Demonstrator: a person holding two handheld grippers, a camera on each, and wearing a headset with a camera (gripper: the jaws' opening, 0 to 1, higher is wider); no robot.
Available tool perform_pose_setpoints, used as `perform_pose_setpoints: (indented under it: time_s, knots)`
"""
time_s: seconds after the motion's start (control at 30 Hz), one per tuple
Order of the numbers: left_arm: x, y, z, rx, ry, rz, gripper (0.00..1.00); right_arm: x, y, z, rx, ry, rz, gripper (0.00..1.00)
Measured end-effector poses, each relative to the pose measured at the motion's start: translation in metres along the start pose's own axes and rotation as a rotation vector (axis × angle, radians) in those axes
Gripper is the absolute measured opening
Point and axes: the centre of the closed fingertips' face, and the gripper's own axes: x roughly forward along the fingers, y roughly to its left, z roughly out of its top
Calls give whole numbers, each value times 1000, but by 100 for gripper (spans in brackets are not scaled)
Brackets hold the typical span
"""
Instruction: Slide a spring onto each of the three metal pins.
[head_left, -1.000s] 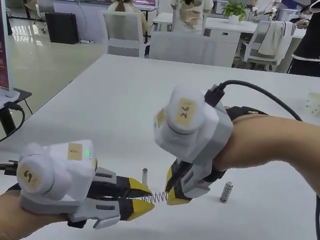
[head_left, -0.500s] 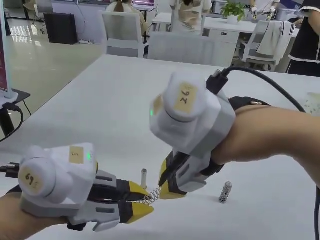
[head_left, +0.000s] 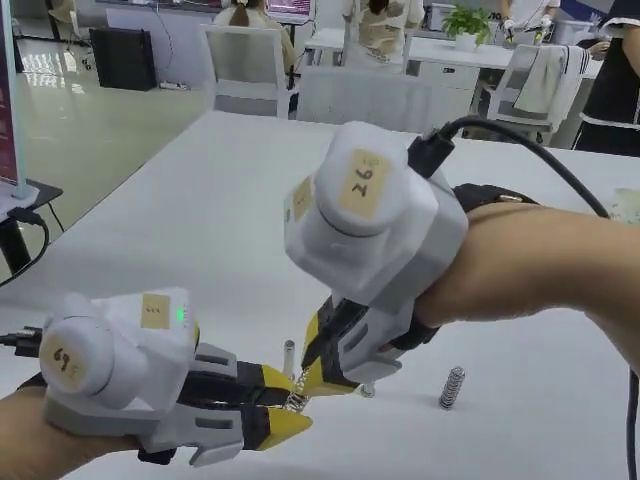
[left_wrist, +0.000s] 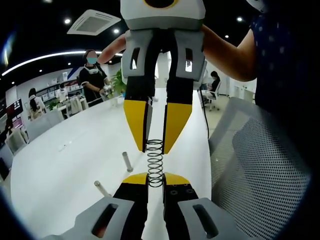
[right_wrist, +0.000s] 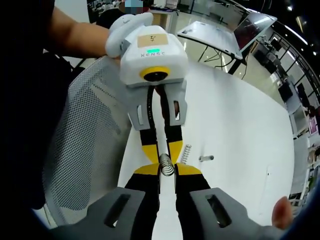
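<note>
"Where's the spring (left_wrist: 155, 162)?"

"Up off the table (head_left: 200, 220). The left gripper (left_wrist: 155, 178) is pinched on one end, the right gripper (left_wrist: 156, 144) clamped on the other."

"And the pins?"

"One pin (head_left: 289, 354) stands upright just behind the tips. A second spring (head_left: 453, 385) sits further right."
</note>
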Motion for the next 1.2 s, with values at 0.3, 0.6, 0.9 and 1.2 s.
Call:
perform_pose_setpoints:
  time_s: [0.3, 0.6, 0.9, 1.2]
  knots:
    - [-1, 2, -2, -5, -3, 7, 2, 2, -3, -1, 21, -17, 13, 9]
    - [-2, 2, -2, -9, -9, 12, 2, 8, -4, -4, 55, -41, 35, 12]
    - [-1, 1, 4, -8, -21, 12, 2, 12, -3, -3, 85, -73, 49, 11]
    - [-3, 3, 7, -10, -38, 22, 2, 13, -2, 0, 100, -91, 57, 9]
